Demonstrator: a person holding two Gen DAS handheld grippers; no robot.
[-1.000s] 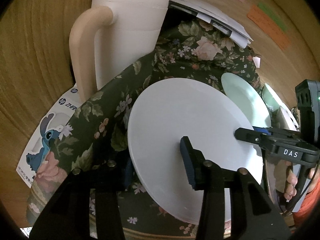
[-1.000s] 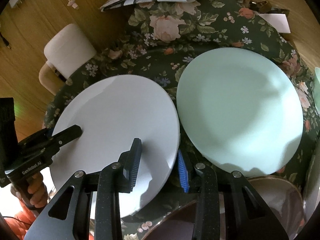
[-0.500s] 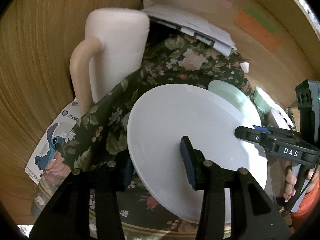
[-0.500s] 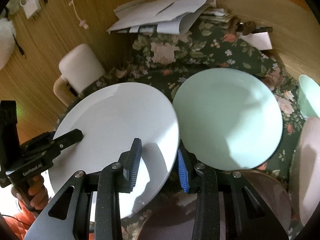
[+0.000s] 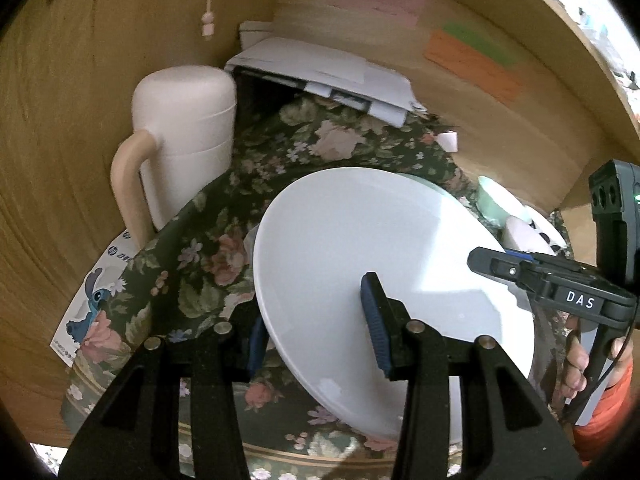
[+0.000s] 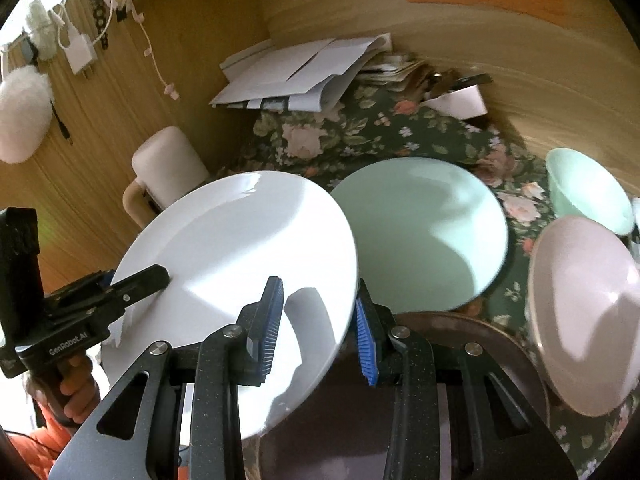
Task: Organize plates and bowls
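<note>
A white plate (image 5: 384, 256) is held up above the floral tablecloth (image 5: 208, 248), tilted. My left gripper (image 5: 316, 324) is shut on its near edge, one finger under and one over. My right gripper (image 6: 318, 320) is shut on the plate's (image 6: 240, 248) opposite edge. Each gripper shows in the other's view: the right one (image 5: 500, 266) and the left one (image 6: 136, 280). A mint green plate (image 6: 420, 232) lies flat on the cloth just right of the white plate. A mint bowl (image 6: 584, 188) and a pink bowl (image 6: 588, 312) stand at the right.
A cream lidded jug (image 5: 184, 152) with a handle stands at the left. Papers (image 6: 296, 72) are stacked at the back against the wooden wall (image 5: 60, 128). A dark round dish (image 6: 460, 360) sits under my right gripper. A Stitch card (image 5: 92, 304) lies at the cloth's left edge.
Both grippers have lifted the white plate up off the cloth and drawn back; the table and the green plate now look farther away, and the bowls at the right have come into view.
</note>
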